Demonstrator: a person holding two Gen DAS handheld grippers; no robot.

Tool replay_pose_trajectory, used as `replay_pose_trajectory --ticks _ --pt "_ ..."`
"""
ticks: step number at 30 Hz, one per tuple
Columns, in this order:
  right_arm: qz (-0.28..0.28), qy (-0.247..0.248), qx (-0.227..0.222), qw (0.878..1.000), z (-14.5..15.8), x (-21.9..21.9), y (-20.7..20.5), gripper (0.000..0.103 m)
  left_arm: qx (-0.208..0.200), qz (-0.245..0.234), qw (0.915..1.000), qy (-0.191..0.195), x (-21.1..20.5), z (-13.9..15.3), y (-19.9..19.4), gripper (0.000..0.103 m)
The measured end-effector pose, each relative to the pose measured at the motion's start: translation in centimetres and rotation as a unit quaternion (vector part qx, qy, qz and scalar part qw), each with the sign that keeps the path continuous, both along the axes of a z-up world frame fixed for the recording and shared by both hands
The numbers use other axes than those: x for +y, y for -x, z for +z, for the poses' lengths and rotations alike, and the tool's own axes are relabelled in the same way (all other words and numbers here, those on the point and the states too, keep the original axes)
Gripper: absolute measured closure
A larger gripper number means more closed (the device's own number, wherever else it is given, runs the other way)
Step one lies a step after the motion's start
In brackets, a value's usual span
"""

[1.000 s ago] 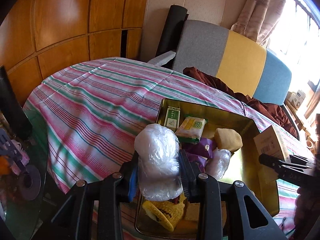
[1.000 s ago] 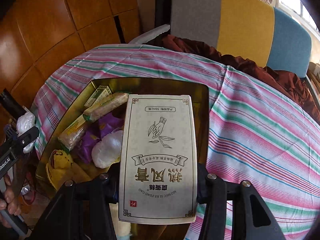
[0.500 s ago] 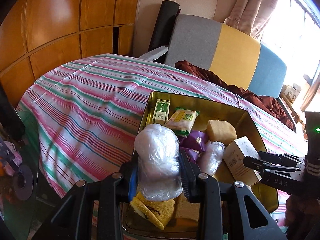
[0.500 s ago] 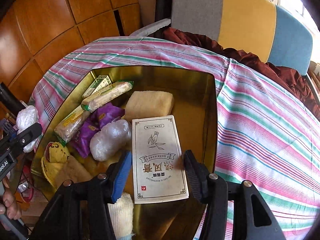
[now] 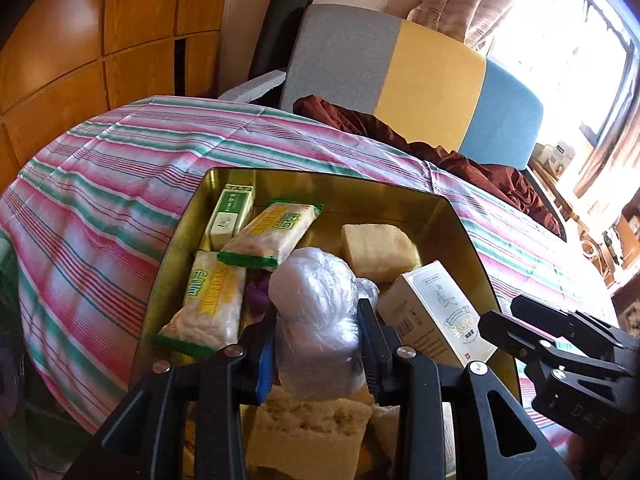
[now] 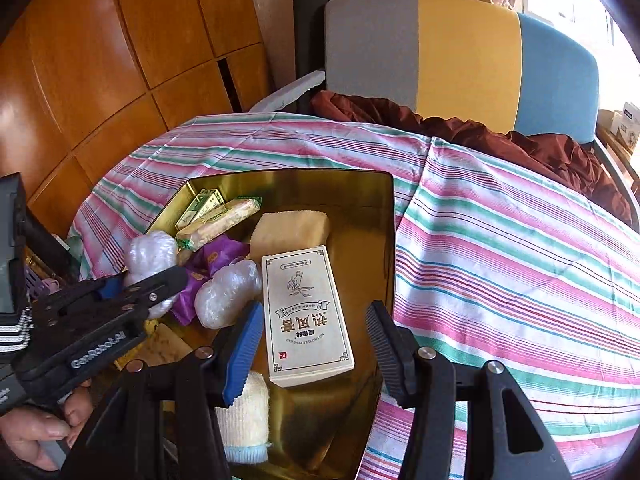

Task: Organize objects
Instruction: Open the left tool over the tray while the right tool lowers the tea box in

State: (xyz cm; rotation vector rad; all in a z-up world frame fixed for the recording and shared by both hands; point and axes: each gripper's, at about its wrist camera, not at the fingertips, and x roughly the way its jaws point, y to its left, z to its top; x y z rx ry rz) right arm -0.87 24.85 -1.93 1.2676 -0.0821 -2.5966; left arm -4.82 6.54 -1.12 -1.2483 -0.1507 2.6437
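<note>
The right gripper [image 6: 314, 344] now stands wide open, and the cream box [image 6: 306, 312] it carried lies in the gold tin [image 6: 384, 216]. The left gripper [image 5: 318, 344] moves its plastic-wrapped bundle [image 5: 316, 320] over the tin.

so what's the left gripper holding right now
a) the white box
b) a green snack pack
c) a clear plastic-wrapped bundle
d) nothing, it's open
c, the left gripper is shut on the plastic-wrapped bundle above the gold tin, while the white box lies loose in the tin.
</note>
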Motion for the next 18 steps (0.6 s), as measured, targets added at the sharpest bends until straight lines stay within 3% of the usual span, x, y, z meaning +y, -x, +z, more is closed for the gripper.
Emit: replay_pose_trajectory --ticks 6,10,13,18 --pt "-0.007 0.007 -0.006 1.0 -0.4 0.8 -0.2 0.049 -0.026 -0.011 0.9989 0.038 2.5 -2.4 1.6 0.066" --pt "-0.011 0.009 -0.007 1.0 -0.8 1.2 -0.4 0.049 -0.02 -0.017 0.9981 0.056 3.2 -2.9 1.4 0.064" --pt "-0.014 0.01 -0.005 1.0 -0.9 1.4 -0.5 0.049 -0.009 -0.014 0.9978 0.065 3.1 -2.5 1.1 0.053" --pt "-0.025 0.001 0.001 1.0 -0.9 1.3 -0.8 0.049 0.015 -0.006 0.9978 0.065 2.6 -1.2 0.4 0.045"
